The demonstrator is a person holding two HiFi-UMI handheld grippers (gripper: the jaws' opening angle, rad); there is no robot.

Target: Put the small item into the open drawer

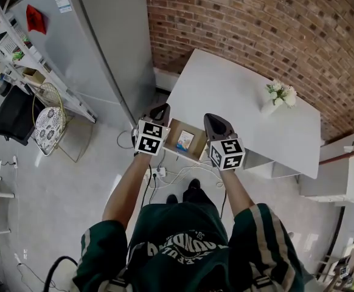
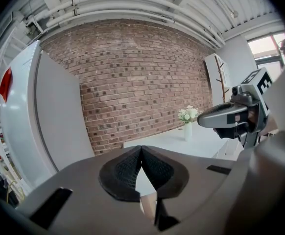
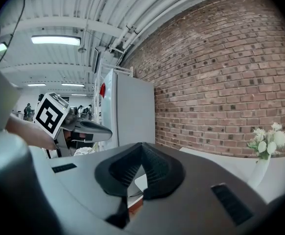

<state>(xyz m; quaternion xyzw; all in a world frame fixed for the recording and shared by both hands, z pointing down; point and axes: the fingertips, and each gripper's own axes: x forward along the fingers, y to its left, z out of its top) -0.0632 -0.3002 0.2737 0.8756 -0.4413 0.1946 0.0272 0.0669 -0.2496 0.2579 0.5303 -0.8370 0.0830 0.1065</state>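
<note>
- Left gripper (image 2: 141, 154): jaws seen pressed together, nothing held.
- Right gripper (image 3: 142, 152): jaws likewise closed tip to tip, empty.
- Both held above table's near edge, one either side of open drawer (image 1: 199, 146).
- Small item (image 1: 185, 140): seen lying flat inside drawer, only content made out there.
- Handling: item judged light, stiff, card- or box-like, not fragile. If regrasp needed, best pinched across narrow sides.
- White table (image 1: 238, 90) beyond. Flower vase (image 1: 273, 101) stood toward its right edge, well apart from drawer.

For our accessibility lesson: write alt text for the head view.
From above, a person holds the left gripper and right gripper flanking an open drawer at a white table's edge. A vase of flowers stands on it.
</note>
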